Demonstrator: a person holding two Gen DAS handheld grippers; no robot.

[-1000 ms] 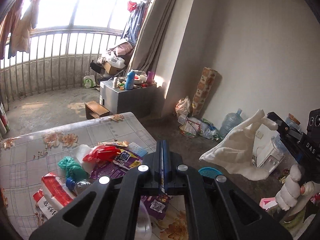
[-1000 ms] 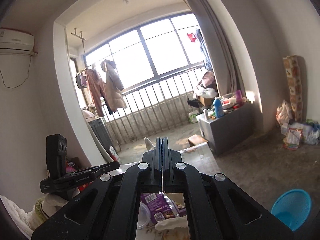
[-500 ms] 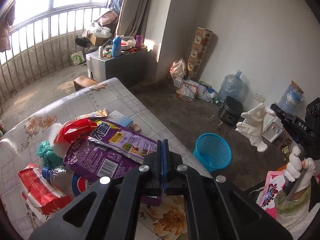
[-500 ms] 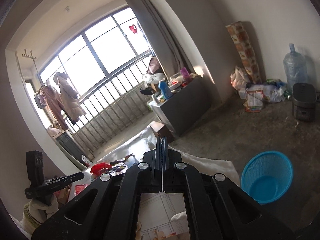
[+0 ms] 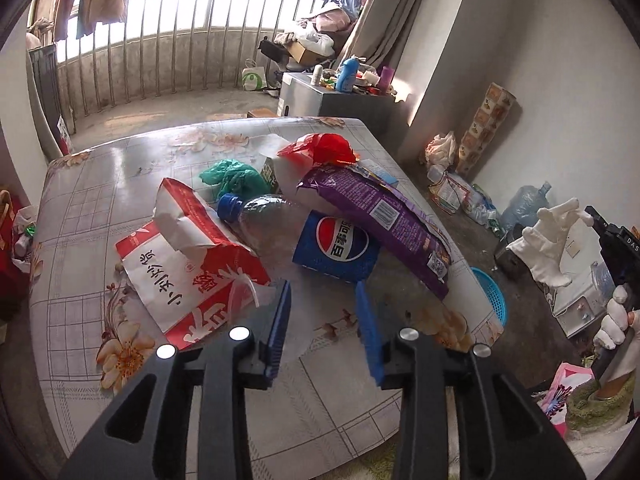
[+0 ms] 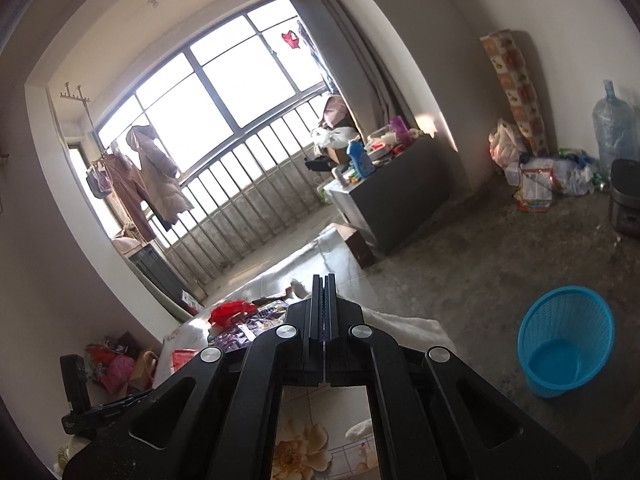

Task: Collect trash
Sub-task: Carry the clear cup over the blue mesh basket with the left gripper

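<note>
On the table (image 5: 100,208) the trash lies in a heap, taken here from left to right in the left wrist view. First, a red and white paper bag (image 5: 188,268), lying flat, its torn mouth toward the far side. Next, a clear plastic bottle (image 5: 264,220) on its side, its blue cap pointing up-left and its blue-labelled body running down-right. Over the bottle's far shoulder lies a purple snack bag (image 5: 376,216), its long axis running from upper left to lower right toward the table edge. Behind these sit a green plastic wad (image 5: 232,176) and a red plastic bag (image 5: 324,150).

The left gripper (image 5: 323,312) is just short of the bottle's labelled end, which lies straight ahead of it. Its jaws are opening, with only bare table between them. The bottle's long axis runs obliquely across the gap, so in my judgement a closing across its body is feasible. The left hand is plainly the nearer.

The right gripper (image 6: 324,300) has its fingers pressed together, empty, at the table's near edge. The blue basket (image 6: 566,340) stands on the floor to its right.

Against the frame half a second earlier, the left gripper's fingers were together and the heap lay further off to the left; it is now centred ahead and closer.
</note>
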